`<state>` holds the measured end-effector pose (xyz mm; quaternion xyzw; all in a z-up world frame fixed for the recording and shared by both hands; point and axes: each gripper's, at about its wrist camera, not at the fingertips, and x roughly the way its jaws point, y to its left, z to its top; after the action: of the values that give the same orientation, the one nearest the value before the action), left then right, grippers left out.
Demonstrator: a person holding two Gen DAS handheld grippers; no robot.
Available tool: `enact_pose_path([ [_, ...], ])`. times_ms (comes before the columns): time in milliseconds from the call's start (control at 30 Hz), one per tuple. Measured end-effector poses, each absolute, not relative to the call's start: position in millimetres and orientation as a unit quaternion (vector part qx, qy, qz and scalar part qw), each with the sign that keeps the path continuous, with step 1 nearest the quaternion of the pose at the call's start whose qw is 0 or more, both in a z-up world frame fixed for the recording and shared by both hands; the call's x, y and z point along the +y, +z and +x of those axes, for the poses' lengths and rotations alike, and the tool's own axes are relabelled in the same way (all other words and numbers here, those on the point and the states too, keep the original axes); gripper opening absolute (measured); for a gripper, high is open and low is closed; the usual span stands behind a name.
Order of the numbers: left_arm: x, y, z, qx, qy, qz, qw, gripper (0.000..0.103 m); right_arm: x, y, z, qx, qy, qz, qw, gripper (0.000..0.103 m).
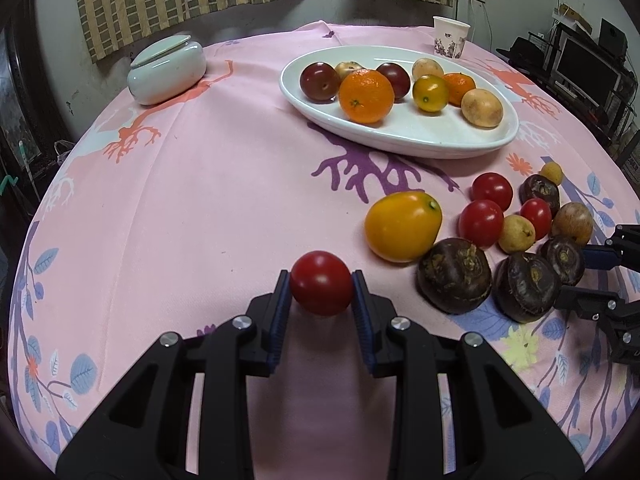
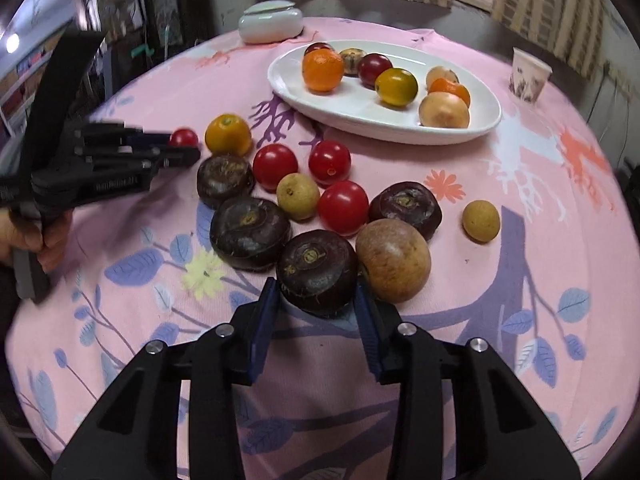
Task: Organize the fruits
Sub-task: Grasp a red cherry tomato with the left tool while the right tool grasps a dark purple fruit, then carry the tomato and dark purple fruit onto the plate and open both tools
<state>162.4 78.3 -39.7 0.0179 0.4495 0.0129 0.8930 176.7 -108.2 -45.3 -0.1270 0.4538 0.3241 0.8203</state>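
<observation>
My left gripper (image 1: pixel 321 286) is shut on a red cherry tomato (image 1: pixel 321 282) and holds it just above the pink cloth; it also shows in the right wrist view (image 2: pixel 182 142). My right gripper (image 2: pixel 316 294) stands around a dark water chestnut (image 2: pixel 317 272) with its pads at both sides; I cannot tell whether they press it. A white oval plate (image 1: pixel 404 136) at the back holds oranges, dark plums and tan fruits. Loose on the cloth lie a yellow-orange fruit (image 1: pixel 402 226), red tomatoes (image 2: pixel 343 207), more chestnuts (image 2: pixel 250 233) and tan fruits (image 2: pixel 394 259).
A pale lidded ceramic jar (image 1: pixel 167 70) stands at the back left. A paper cup (image 1: pixel 450 36) stands behind the plate. The round table's edge curves close around the cloth (image 1: pixel 200 200). Shelves and a monitor are at the far right.
</observation>
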Motion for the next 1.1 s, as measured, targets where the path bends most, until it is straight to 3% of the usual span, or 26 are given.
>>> enact_pose_path([
  [567,76,-38,161,0.447,0.003,0.017,0.895,0.030,-102,-42,177,0.424,0.321,-0.126,0.837,0.041],
  [833,74,-9,148,0.412,-0.019,-0.009,0.911,0.030,-111,-21,171,0.402,0.336,-0.112,0.844,0.041],
  [1100,59,9,151,0.424,-0.044,-0.009,0.905,0.030,-126,0,172,0.370,0.329,-0.084,0.865,0.041],
])
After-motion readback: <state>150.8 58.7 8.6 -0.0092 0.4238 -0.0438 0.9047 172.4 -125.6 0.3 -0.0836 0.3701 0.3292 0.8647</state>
